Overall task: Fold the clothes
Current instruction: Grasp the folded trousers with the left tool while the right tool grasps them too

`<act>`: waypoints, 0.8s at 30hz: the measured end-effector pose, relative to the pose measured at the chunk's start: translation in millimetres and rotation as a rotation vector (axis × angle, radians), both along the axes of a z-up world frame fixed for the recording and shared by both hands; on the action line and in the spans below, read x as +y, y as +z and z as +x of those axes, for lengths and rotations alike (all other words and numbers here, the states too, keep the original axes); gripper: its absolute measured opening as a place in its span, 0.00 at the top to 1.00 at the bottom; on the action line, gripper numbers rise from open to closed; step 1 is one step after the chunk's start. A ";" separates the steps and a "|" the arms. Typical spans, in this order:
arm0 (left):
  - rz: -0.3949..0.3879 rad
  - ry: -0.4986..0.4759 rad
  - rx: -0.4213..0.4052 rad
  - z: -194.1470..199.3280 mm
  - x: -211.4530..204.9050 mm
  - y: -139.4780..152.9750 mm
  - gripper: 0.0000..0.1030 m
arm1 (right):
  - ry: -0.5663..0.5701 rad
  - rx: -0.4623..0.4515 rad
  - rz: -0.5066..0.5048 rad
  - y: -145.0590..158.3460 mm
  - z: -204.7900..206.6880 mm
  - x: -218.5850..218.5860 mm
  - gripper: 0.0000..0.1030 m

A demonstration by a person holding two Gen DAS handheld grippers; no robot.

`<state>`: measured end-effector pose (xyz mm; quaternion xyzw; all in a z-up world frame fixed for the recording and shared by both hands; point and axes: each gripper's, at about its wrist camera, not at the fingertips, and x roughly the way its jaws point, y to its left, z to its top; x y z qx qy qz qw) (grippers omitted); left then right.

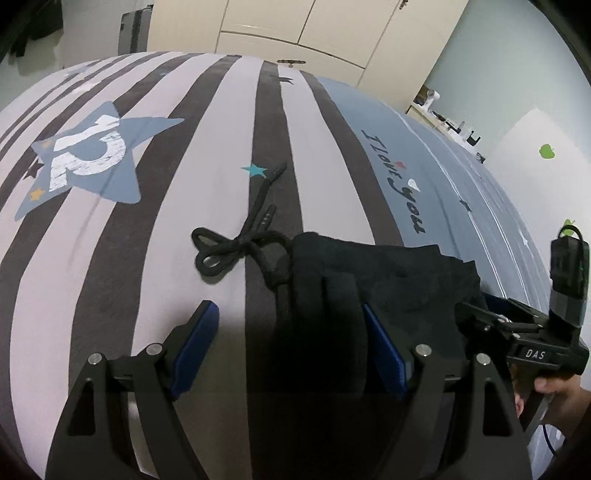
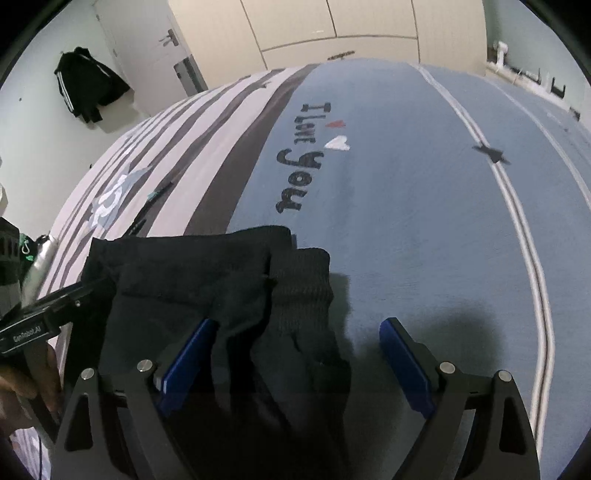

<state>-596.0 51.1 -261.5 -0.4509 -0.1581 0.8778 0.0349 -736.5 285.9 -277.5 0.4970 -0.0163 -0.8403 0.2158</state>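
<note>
A folded black garment [image 1: 388,269] lies on the bed [image 1: 184,184], which has grey and pale stripes beside a blue panel. Its tied drawstring [image 1: 236,243] trails off its left end onto the stripes. My left gripper [image 1: 290,308] hangs open over that end, with dark cloth between and under its blue pads, which do not press on it. In the right wrist view the garment [image 2: 184,266] shows a ribbed cuff [image 2: 306,280] on the blue sheet [image 2: 406,221]. My right gripper [image 2: 298,325] stands open above the cuff end, its left pad over cloth and its right pad over bare sheet.
Cream wardrobe doors [image 1: 295,22] stand beyond the bed's far edge. A black jacket [image 2: 86,88] hangs on the wall by a door [image 2: 147,44]. A shelf with small items [image 1: 443,118] runs along the right wall. A hand [image 1: 557,391] holds the other gripper.
</note>
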 end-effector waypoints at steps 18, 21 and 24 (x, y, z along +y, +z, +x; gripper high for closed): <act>-0.042 -0.105 0.046 -7.4 35.1 26.0 0.80 | 0.150 0.018 -0.019 17.0 8.4 -23.4 0.80; -0.013 -0.105 0.101 9.9 35.7 44.6 0.80 | 0.126 0.065 -0.027 29.5 24.5 -19.3 0.83; 0.010 -0.099 0.159 37.7 40.7 68.3 0.80 | 0.098 0.118 -0.071 50.8 47.9 -9.6 0.83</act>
